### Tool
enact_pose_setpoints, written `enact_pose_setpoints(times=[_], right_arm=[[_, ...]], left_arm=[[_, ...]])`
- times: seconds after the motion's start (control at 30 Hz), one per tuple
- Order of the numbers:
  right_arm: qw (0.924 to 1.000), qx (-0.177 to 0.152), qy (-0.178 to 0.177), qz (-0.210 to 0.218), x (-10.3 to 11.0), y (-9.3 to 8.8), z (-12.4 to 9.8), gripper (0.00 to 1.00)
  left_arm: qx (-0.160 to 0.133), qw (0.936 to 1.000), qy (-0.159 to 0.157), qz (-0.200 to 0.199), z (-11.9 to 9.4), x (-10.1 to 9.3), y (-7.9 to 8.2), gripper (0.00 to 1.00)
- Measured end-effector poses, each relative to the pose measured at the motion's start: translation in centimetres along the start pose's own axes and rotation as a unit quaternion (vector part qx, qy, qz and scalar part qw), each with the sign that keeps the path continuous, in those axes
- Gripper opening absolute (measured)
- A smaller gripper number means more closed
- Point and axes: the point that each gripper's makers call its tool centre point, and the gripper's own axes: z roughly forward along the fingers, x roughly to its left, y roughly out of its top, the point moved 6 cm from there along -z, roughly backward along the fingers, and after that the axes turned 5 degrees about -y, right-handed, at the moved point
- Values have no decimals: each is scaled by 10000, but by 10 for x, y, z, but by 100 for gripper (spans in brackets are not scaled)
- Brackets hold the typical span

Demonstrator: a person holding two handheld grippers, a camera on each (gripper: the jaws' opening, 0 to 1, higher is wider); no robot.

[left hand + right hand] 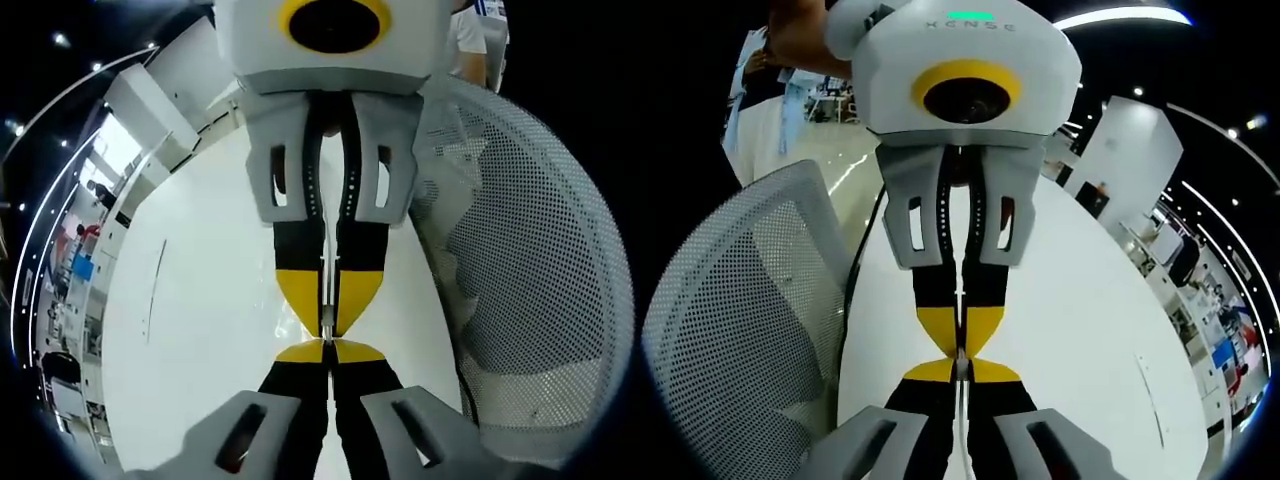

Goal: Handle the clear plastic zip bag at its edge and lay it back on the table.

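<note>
in the left gripper view, the left gripper [327, 352], with black jaws and yellow tips, rises from the bottom with its jaws pressed together. tip to tip with it comes the right gripper [327, 325], reaching down from the top, white-bodied with the same black and yellow jaws, also drawn together. a thin pale edge shows between the meeting tips; it looks like the edge of the clear plastic zip bag [325, 300], pinched from both ends, though the film is too faint to trace further. both grippers hang above the round white table [210, 340]. a white mesh-backed office chair [540, 270] stands just beside the table.

in the right gripper view, the right gripper [960, 368] rises from the bottom, jaws pressed together, and the left gripper [960, 345] meets it from the top, jaws likewise together. a thin strip of the bag's edge [960, 440] runs between the right gripper's jaws. the table [1090, 320] lies beneath, with the mesh chair [740, 320] close against its rim. beyond the chair, away from the table, a person's hand [800, 40] shows on the left gripper.
</note>
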Motion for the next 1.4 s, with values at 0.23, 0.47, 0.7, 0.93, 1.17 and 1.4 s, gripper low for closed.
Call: enact_pose_setpoints(times=[0.23, 0.47, 0.7, 0.93, 1.17, 1.4], right_arm=[[10000, 0, -12, 27, -1, -1, 0, 0], [10000, -3, -18, 46, -2, -1, 0, 0], [10000, 12, -49, 67, -4, -3, -2, 0], [9999, 4, -101, 113, -6, -4, -4, 0], [9998, 10, -112, 137, -6, -6, -6, 0], [9998, 13, -133, 169, -7, -8, -9, 0]], left_arm=[[13, 10000, -10, -32, 0, 1, -2, 0], [25, 10000, -1, -56, -1, 2, -4, 0], [82, 9999, 27, -63, -4, 4, -8, 0], [93, 9999, 48, -89, -5, 5, -10, 0], [97, 9999, 31, -89, -5, 6, -10, 0], [98, 9999, 31, -90, -5, 7, -11, 0]])
